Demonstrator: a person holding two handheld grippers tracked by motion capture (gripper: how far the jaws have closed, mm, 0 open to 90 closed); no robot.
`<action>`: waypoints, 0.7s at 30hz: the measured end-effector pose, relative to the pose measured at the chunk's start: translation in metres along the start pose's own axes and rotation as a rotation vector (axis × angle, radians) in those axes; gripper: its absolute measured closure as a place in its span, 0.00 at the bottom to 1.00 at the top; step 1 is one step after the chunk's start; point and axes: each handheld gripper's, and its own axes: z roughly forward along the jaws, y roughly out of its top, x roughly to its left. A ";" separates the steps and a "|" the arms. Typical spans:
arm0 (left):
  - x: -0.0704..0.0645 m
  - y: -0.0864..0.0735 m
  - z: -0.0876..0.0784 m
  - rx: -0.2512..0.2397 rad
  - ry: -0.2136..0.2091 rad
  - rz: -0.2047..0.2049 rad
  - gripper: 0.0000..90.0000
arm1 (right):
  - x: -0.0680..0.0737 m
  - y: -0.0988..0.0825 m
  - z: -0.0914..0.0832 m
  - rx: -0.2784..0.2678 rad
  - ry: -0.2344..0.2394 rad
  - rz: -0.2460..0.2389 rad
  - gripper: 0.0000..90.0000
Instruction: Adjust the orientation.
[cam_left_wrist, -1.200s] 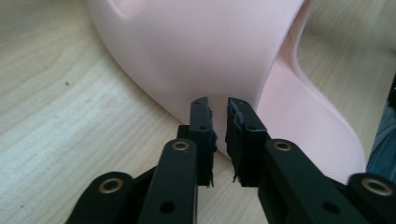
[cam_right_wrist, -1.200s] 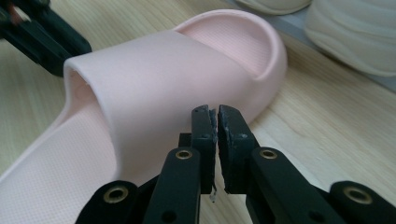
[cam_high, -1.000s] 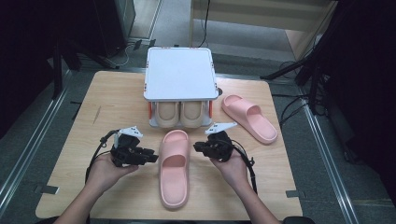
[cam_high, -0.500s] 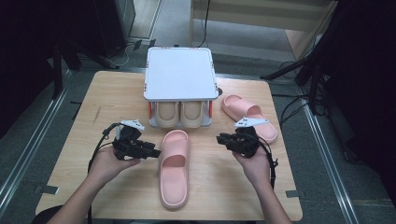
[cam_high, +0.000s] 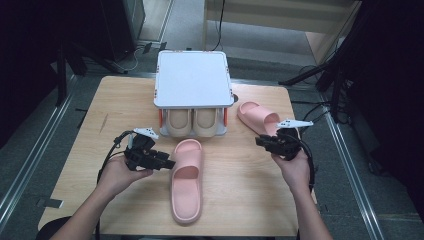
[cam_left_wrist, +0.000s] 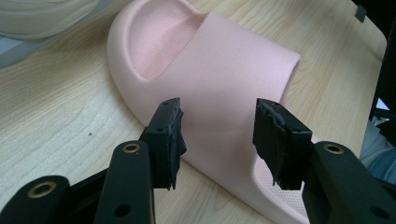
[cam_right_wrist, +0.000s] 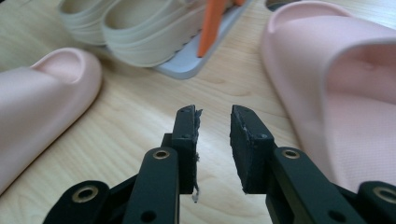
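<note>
Now we see the left gripper just beside the near pink slipper mid-surface, fingers just opened wide, nothing gripped. Right gripper sits beside the far pink slipper, fingers narrow, just opening, empty. Beige slippers sit under the white rack.

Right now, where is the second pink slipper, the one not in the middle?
In the high view, the second pink slipper lies on the table's right side, just right of the white rack and beside the right tool.
</note>
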 end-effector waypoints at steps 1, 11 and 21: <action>0.000 -0.001 0.000 0.001 -0.001 -0.004 0.58 | -0.006 0.000 0.000 -0.008 0.007 0.017 0.81; -0.004 -0.009 -0.006 -0.010 0.005 -0.005 0.56 | -0.048 0.003 0.013 0.009 -0.041 0.054 0.75; -0.010 -0.023 -0.015 -0.027 0.025 -0.023 0.55 | -0.064 0.006 0.038 0.035 -0.073 0.063 0.70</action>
